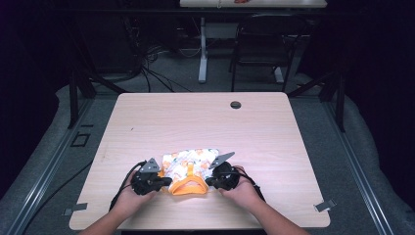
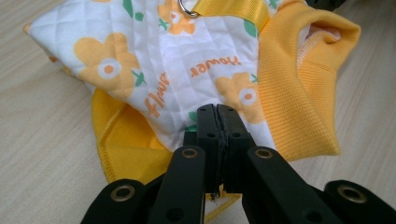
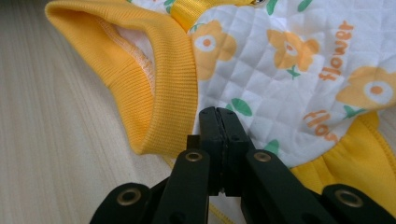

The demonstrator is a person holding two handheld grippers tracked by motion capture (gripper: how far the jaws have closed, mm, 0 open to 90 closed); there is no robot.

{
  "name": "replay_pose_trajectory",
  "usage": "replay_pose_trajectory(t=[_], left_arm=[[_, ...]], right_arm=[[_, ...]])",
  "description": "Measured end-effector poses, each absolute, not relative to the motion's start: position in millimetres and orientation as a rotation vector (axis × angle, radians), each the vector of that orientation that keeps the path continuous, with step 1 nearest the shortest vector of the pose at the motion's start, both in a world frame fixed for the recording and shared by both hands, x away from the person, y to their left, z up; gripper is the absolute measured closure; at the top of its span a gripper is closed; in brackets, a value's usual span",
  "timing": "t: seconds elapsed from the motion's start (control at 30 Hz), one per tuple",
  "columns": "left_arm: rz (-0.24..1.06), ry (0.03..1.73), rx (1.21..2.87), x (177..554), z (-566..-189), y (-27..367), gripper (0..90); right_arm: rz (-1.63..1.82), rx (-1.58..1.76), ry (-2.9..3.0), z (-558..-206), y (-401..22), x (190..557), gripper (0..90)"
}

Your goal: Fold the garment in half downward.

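High view: a pale wood worktop stands on grey carpet in a dark room, with a chair and a second table beyond. A small quilted flower-print garment with yellow ribbed trim lies near the front edge, its yellow collar toward the person and its long axis running front to back. The left gripper and right gripper each have their jaws closed on the garment's side edges.
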State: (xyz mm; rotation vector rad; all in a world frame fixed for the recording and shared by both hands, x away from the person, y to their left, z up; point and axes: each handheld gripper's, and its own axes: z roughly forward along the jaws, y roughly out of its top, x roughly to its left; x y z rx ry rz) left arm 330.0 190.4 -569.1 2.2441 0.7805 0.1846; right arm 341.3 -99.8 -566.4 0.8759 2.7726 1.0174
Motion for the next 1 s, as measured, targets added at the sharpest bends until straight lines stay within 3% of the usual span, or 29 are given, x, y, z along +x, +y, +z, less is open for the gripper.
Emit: replay_pose_trajectory(t=[1.0], left_arm=[[0.230, 0.885, 2.164, 366, -573, 187, 89.5]], right_arm=[[0.982, 0.953, 2.688, -566, -99, 374, 89.9]])
